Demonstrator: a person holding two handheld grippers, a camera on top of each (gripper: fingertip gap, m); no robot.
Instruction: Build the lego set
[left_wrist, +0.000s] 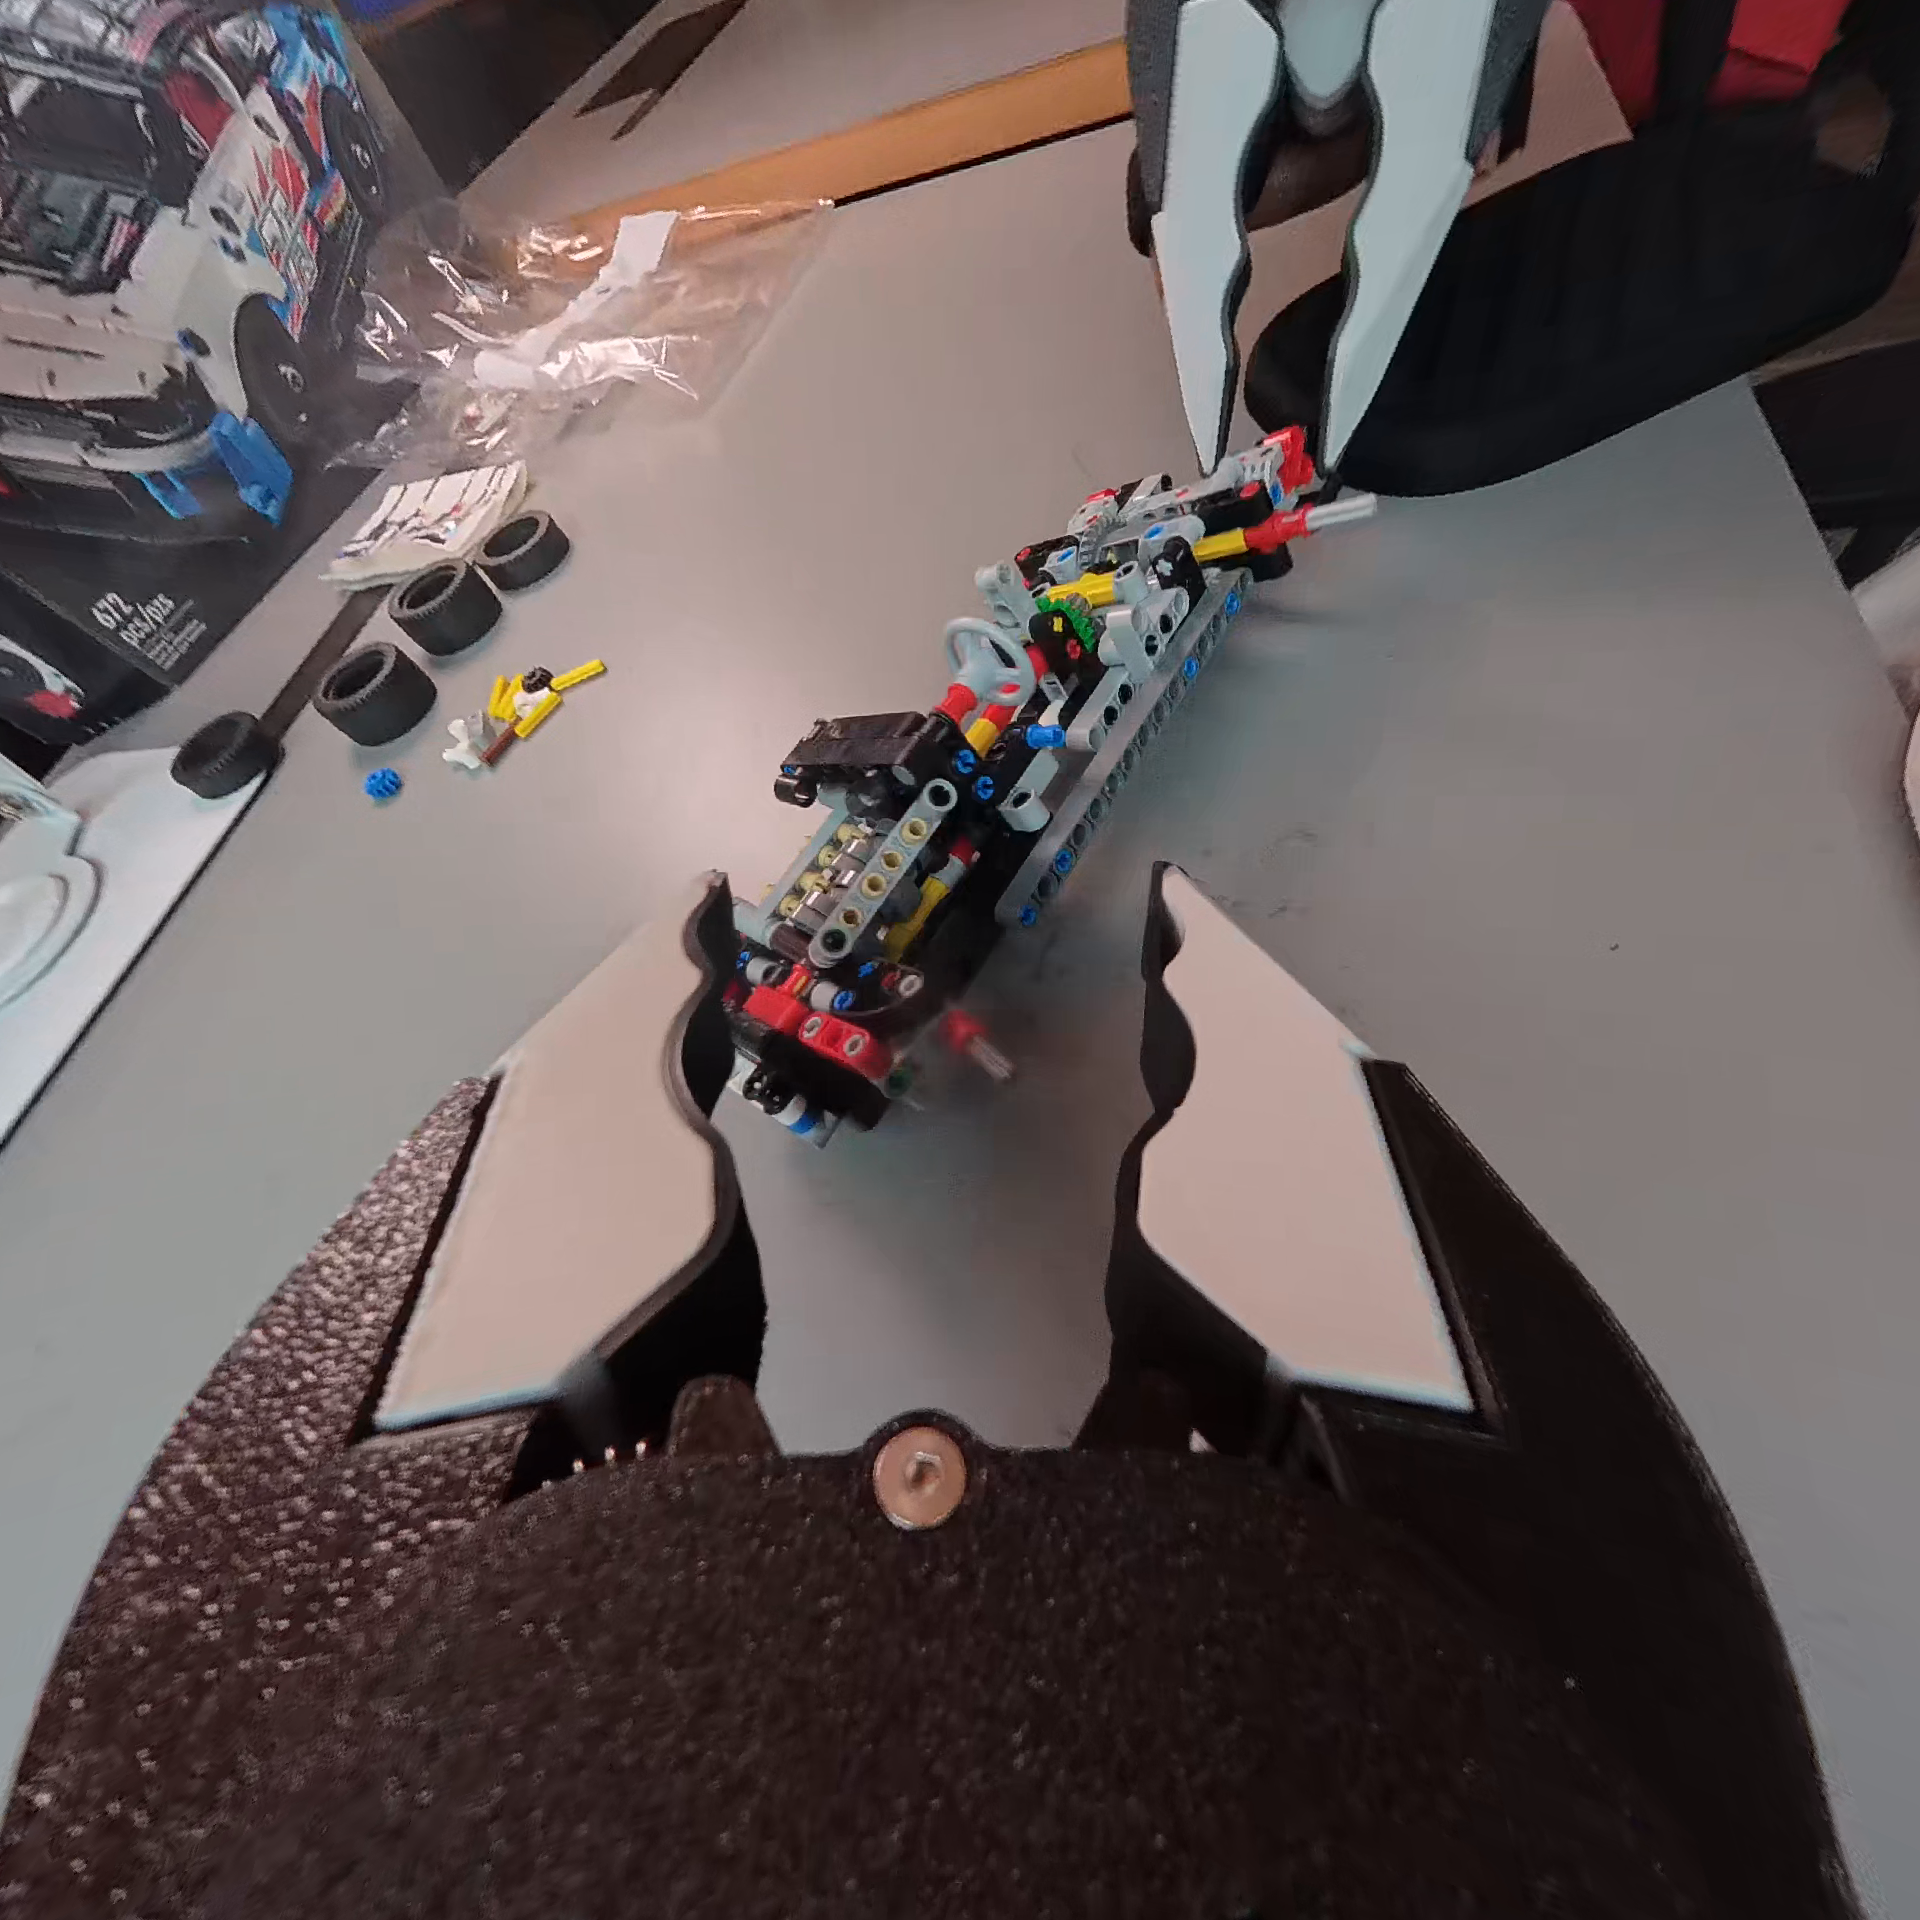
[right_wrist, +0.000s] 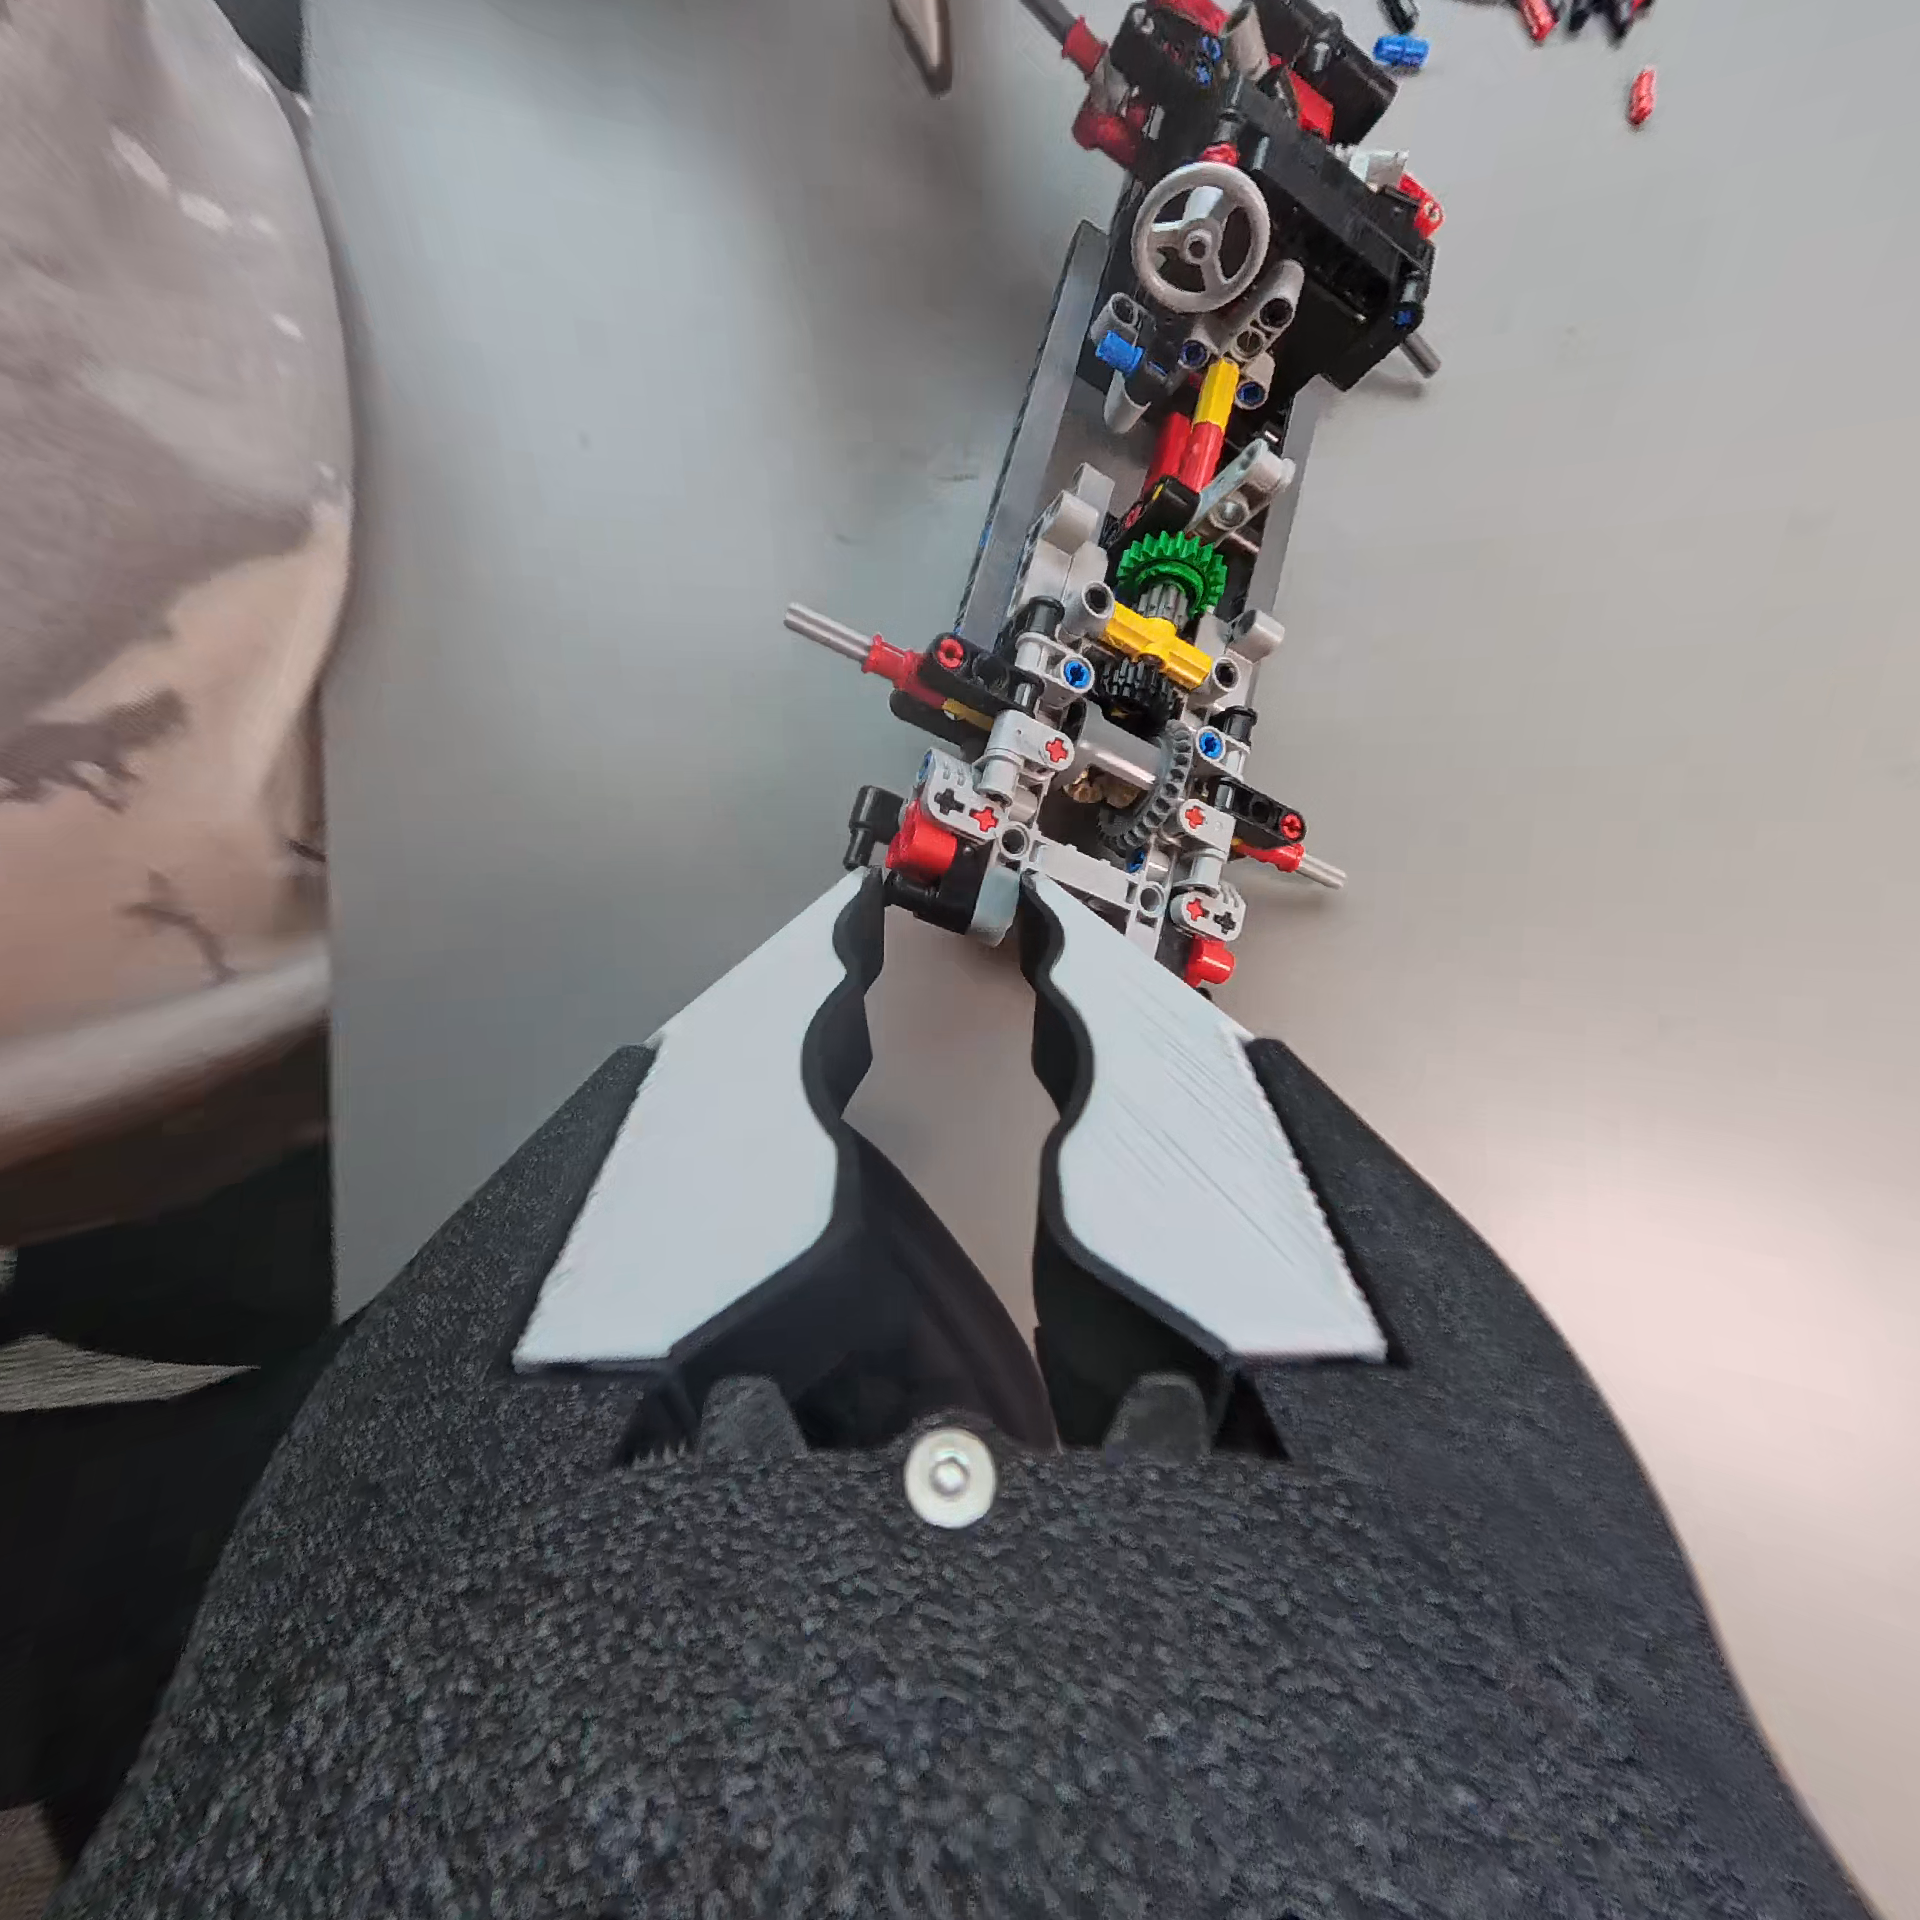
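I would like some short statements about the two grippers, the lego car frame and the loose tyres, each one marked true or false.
1. The left gripper is open around one end of the car frame. True.
2. The right gripper hangs far from the frame. False: its tips grip a grey piece at the frame's end.
3. All four tyres are mounted. False: they lie loose on the table.
4. A grey steering wheel sits on the frame. True.
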